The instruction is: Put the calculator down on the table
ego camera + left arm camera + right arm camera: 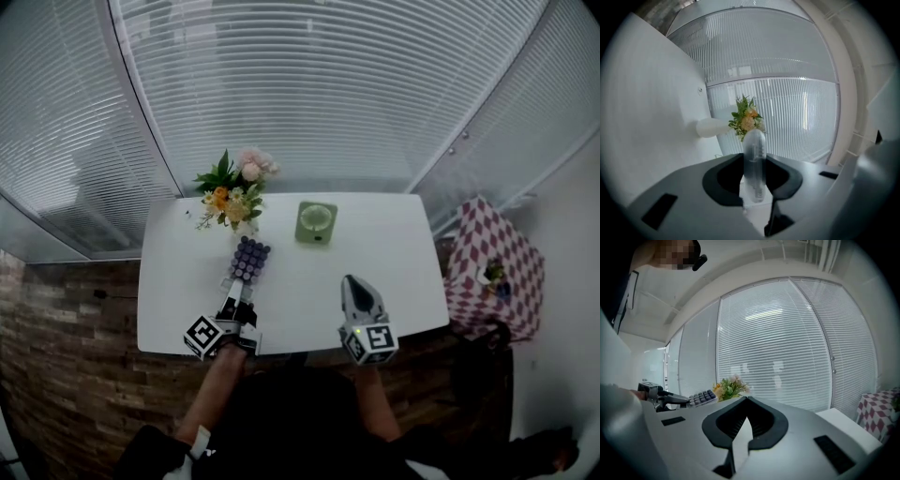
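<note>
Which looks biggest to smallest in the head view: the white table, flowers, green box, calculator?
1. white table
2. flowers
3. green box and calculator: about alike. The calculator is held in the left gripper, possibly nearer the camera, so I won't rank these two.

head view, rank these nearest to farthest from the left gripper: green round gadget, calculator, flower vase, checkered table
1. calculator, held in the fingers of the left gripper.
2. flower vase, just beyond the calculator, at the far edge of the white table.
3. green round gadget, farther to the right on the same table.
4. checkered table, off to the far right, past the white table.
</note>
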`<state>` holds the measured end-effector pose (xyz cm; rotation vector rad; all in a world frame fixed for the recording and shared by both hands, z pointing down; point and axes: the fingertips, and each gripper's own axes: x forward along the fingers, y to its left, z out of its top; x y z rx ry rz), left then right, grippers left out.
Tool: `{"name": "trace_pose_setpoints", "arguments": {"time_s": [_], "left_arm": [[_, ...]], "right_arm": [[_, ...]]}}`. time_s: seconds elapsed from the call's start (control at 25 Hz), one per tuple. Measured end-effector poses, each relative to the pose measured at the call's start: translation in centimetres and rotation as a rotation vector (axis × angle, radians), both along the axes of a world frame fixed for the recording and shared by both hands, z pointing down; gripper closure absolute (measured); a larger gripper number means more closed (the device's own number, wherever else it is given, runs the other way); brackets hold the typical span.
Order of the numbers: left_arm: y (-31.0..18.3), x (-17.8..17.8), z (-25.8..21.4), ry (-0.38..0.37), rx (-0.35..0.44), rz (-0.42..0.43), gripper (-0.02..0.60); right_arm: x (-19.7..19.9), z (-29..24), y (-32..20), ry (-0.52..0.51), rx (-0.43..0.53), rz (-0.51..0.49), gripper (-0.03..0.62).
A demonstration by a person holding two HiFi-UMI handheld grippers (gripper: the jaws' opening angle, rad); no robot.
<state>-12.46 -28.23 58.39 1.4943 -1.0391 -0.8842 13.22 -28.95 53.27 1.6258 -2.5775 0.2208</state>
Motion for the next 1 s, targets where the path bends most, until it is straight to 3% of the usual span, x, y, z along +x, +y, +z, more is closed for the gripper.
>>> {"name": "trace_pose_setpoints", "arguments": {"time_s": [0.12, 0.28, 0.6, 0.8, 1.0], "left_arm": [[-0.5, -0.5, 2.8, -0.057, -0.060, -0.022, 0.482], [-1.8, -0.1, 5.0, -0.008, -0.093, -0.020, 0.482], [-2.9, 1.3, 10.3, -0.026, -0.178, 0.008, 0.482], [-3.3, 2.1, 14.1, 0.028, -0.257, 0.030, 0.482], [-4.0, 2.6, 17.8, 0.005, -0.330, 0.038, 0.482]], "right_arm": [[0.2, 0.1, 0.1, 0.013, 0.006, -0.002, 0.588], [0.4, 0.0, 0.1, -0.003, 0.001, 0.000, 0.588], [0.7, 0.1, 0.2, -0.003, -0.008, -0.009, 0.588], [0.8, 0.2, 0.4, 0.014, -0.012, -0.008, 0.588], [1.6, 0.3, 0.4, 0.018, -0.018, 0.008, 0.588]]}}
